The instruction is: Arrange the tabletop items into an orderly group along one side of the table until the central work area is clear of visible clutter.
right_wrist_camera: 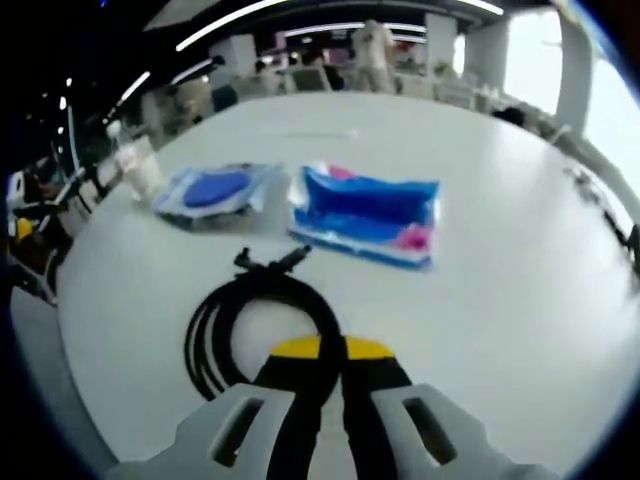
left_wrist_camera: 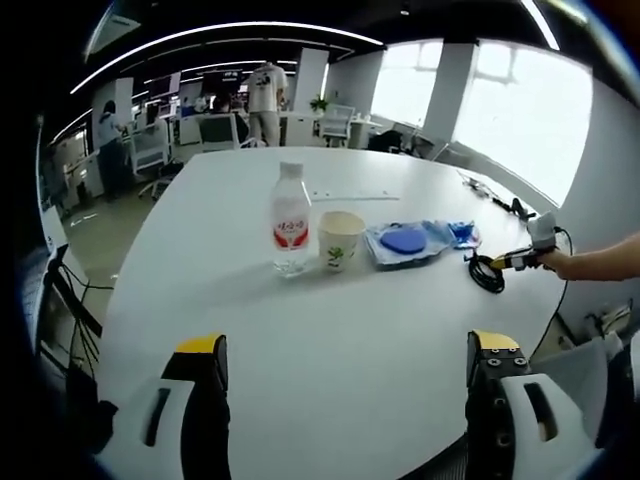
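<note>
One water bottle (left_wrist_camera: 290, 220), one paper cup (left_wrist_camera: 339, 240), two plastic packets and one coiled black cable sit on the white table (left_wrist_camera: 330, 340). In the left gripper view the bottle, with a red label, stands upright at about 11 o'clock from the picture's middle, and the cup is just beside it toward 3 o'clock. Further toward 3 o'clock lies a clear packet with a blue disc (left_wrist_camera: 404, 241), and a blue packet (left_wrist_camera: 462, 233) lies against its far end, mostly hidden. The cable (left_wrist_camera: 487, 272) lies near the table edge at 3 o'clock, where the right gripper (left_wrist_camera: 503, 263), held by a person's hand (left_wrist_camera: 556, 263), meets it.

The left gripper (left_wrist_camera: 345, 365) hovers low over the bare near part of the table, jaws spread wide, nothing between them.

In the right gripper view the right gripper (right_wrist_camera: 331, 352) has its jaws pressed together on the near loop of the cable (right_wrist_camera: 250, 320). The blue packet (right_wrist_camera: 368, 214) lies at 12 o'clock and the disc packet (right_wrist_camera: 215, 192) at 10 o'clock; the print on both is blurred. The cup (right_wrist_camera: 143, 172) at 9 o'clock is faint and hard to make out.
</note>
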